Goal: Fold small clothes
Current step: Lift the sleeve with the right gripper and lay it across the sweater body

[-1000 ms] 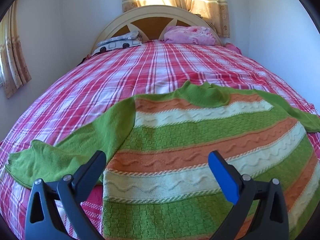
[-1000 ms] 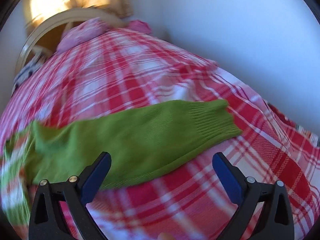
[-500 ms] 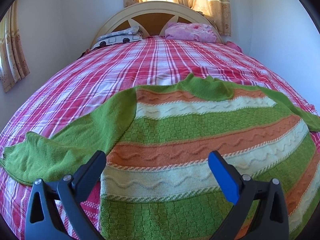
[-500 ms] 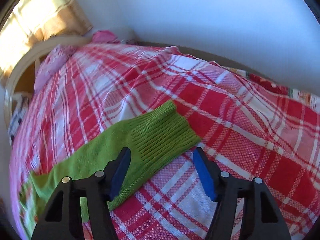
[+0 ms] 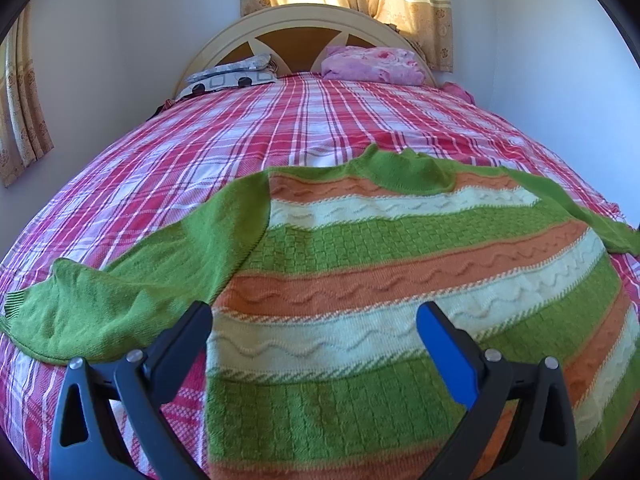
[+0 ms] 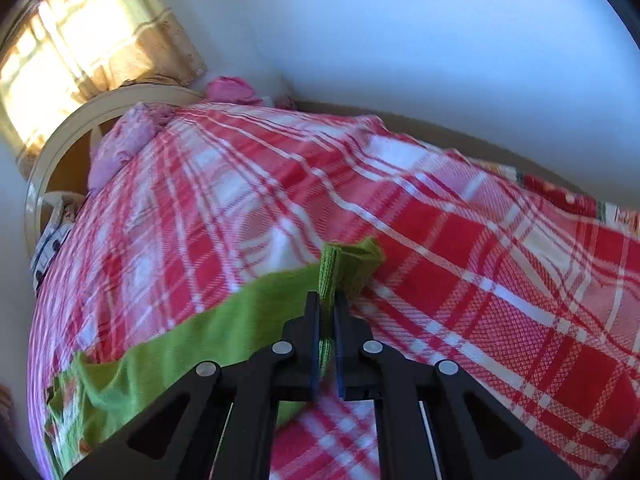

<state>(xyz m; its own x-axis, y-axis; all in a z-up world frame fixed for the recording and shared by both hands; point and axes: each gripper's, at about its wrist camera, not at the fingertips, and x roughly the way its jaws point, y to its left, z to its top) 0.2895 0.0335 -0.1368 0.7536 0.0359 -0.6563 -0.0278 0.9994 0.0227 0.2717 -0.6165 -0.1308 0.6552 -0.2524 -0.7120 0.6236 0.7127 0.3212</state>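
A green, orange and cream striped knit sweater (image 5: 400, 264) lies flat on the red plaid bed, collar towards the headboard. Its left sleeve (image 5: 120, 292) spreads out to the left. My left gripper (image 5: 316, 320) is open and empty, hovering over the sweater's lower body. In the right wrist view my right gripper (image 6: 328, 300) is shut on the ribbed cuff (image 6: 340, 264) of the right green sleeve (image 6: 192, 344), which bunches up between the fingers.
The red plaid bedspread (image 5: 280, 128) covers the whole bed. A pink pillow (image 5: 372, 64) and a patterned pillow (image 5: 232, 76) lie against the cream headboard (image 5: 304, 20). A white wall (image 6: 440, 40) runs close along the bed's right side.
My right gripper has moved onto the sleeve cuff and closed on it, gathering the fabric. My left gripper stayed open over the sweater's lower body, with the view tilting up slightly.
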